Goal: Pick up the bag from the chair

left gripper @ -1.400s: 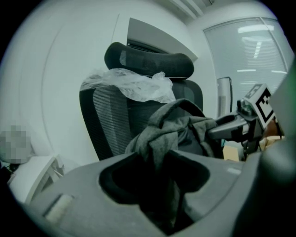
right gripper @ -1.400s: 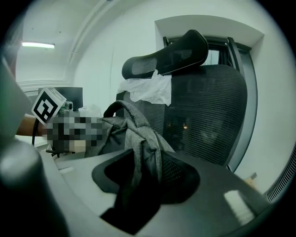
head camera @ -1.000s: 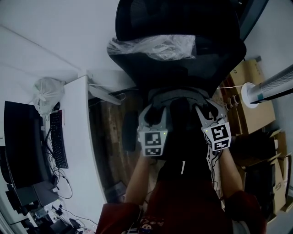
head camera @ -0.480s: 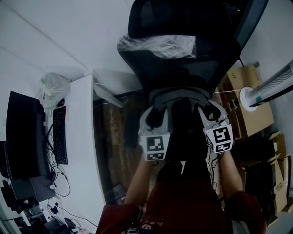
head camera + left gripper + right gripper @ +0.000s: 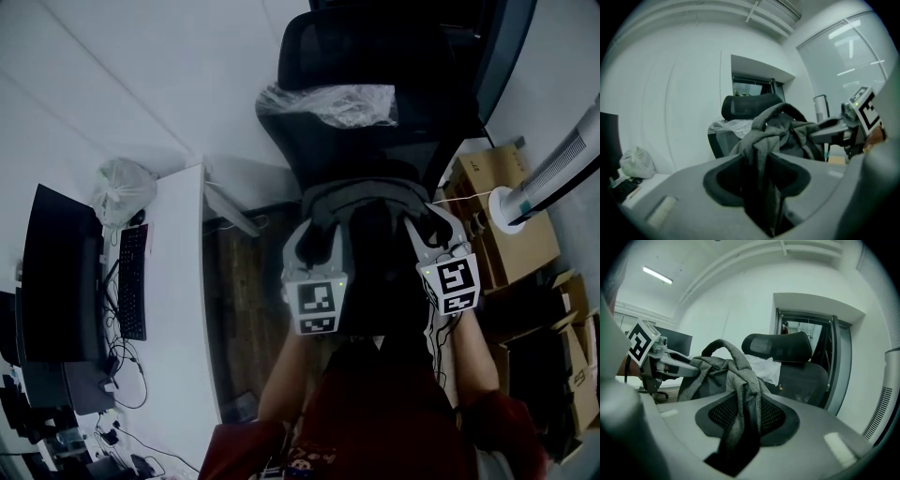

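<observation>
left hand-held gripper (image 5: pixel 761 164) + right hand-held gripper (image 5: pixel 740 420) clamped on bag (image 5: pixel 367 193) straps, frame centre | lift evenly, clear of chair (image 5: pixel 375 145)

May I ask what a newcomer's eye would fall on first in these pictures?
The grey bag draws the eye first. It hangs at the middle of the head view, with the left gripper and the right gripper each shut on its fabric. Just beyond it stands a black office chair with crumpled clear plastic on it.
</observation>
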